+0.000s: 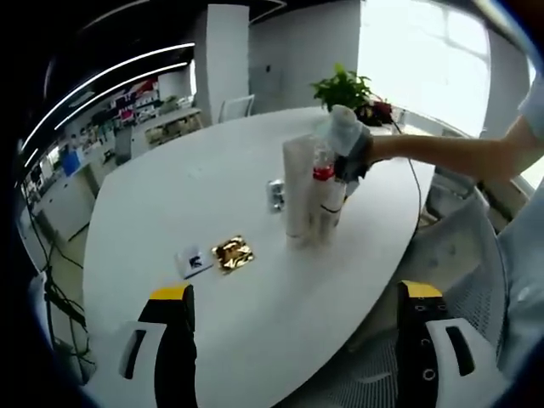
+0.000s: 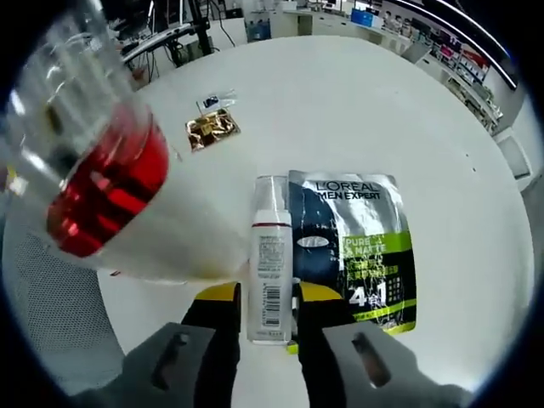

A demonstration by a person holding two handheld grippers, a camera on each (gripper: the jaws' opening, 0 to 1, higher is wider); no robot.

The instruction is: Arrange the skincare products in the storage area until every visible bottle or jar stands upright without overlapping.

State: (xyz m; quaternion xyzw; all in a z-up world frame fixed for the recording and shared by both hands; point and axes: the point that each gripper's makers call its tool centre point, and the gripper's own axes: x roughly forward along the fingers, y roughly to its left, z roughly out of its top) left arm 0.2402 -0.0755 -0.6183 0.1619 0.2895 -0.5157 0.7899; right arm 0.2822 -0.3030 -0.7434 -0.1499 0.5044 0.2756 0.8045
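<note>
White oval bench [image 1: 212, 187]: carries a cluster of skincare items near its far right part and two small sachets nearer the front. Left claw [image 1: 297, 293]: jaws wide apart, yellow-tipped, holding nothing, hovering above the near edge of the bench. Right claw [image 2: 268, 297]: jaws narrow, closed on the slim white bottle [image 2: 271, 263] with a clear cap, a red band and a barcode label; in the left gripper view this claw is seen at the bottle cluster, carried by a person's gloved hand [image 1: 350, 140] reaching in from the right. Tall white tube [image 1: 298, 191]: upright, just beside a white bottle with a red collar [image 1: 325, 191], the two touching or nearly so. Large bottle, clear cap over red collar [image 2: 102, 170]: looms close in the right gripper view, beside the slim bottle. Face-mask packet, dark with green panel [image 2: 353, 246]: lying flat on the bench, just beside the slim bottle. Gold foil sachet [image 1: 232, 253] and a small white sachet [image 1: 194, 261]: flat, side by side, well apart from the bottles. Small silvery item [image 1: 275, 195]: next to the tube, too small to identify. Potted plant [image 1: 344, 87]: at the far edge.
</note>
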